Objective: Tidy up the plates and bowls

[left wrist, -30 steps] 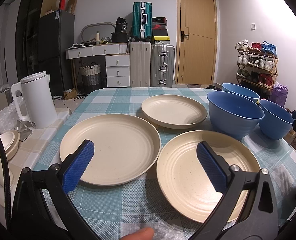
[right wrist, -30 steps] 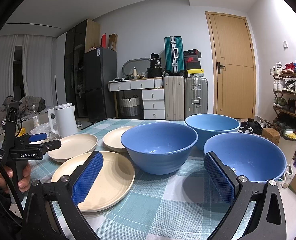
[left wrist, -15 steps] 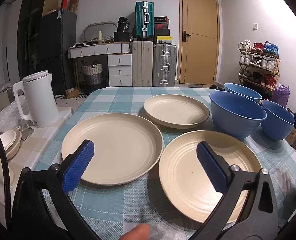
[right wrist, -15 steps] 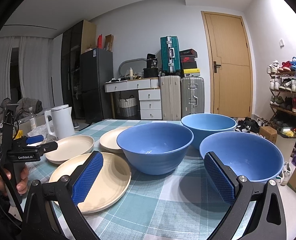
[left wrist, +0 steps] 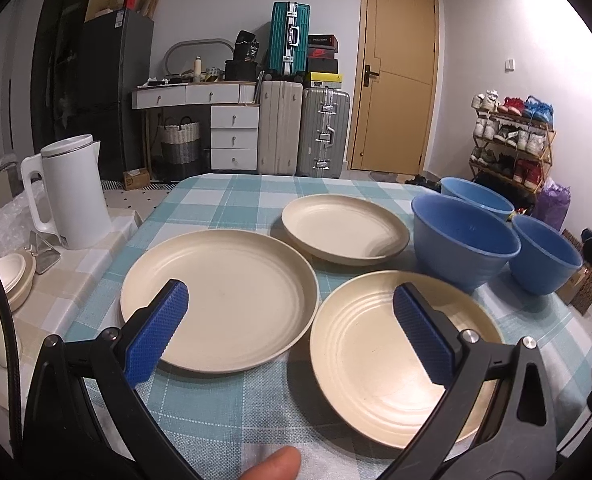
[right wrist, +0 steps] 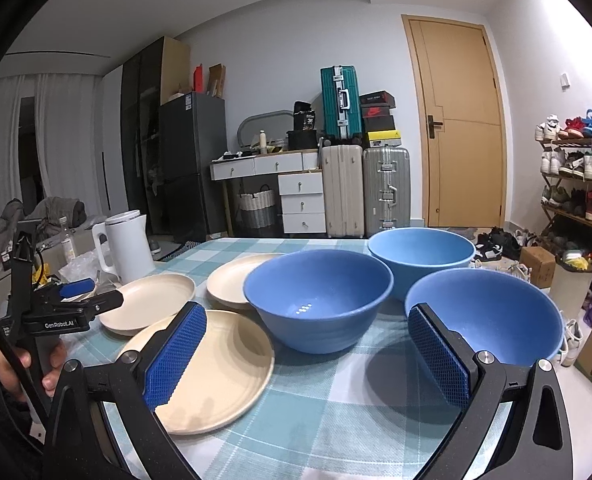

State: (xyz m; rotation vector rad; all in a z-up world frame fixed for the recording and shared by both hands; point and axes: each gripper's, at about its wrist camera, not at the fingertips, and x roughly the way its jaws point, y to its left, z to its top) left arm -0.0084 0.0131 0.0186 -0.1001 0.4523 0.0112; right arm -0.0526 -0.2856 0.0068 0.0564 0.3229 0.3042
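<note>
Left gripper (left wrist: 290,324): we hold it spread wide and empty, low over the near plates, ready to take a rim.
Right gripper (right wrist: 307,354): likewise agape, holding nothing, facing the bowls.
Plates: three cream plates lie singly on the checked tablecloth (left wrist: 232,204): left plate (left wrist: 224,296), ribbed plate (left wrist: 375,360), far plate (left wrist: 343,228); none stacked yet.
Bowls: middle bowl (right wrist: 315,300), far bowl (right wrist: 421,256) and right bowl (right wrist: 491,312) stand upright, clustered, un-nested.
Kettle (left wrist: 72,192): beside the table, clear of our work.

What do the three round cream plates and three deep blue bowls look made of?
Round cream plates: matte, faintly speckled, thin-rimmed, probably plastic or wheat-straw composite rather than glazed ceramic. Deep blue bowls: smooth, satin, small soft highlights, thin walls, likely plastic. Neither is certain from looks.
</note>
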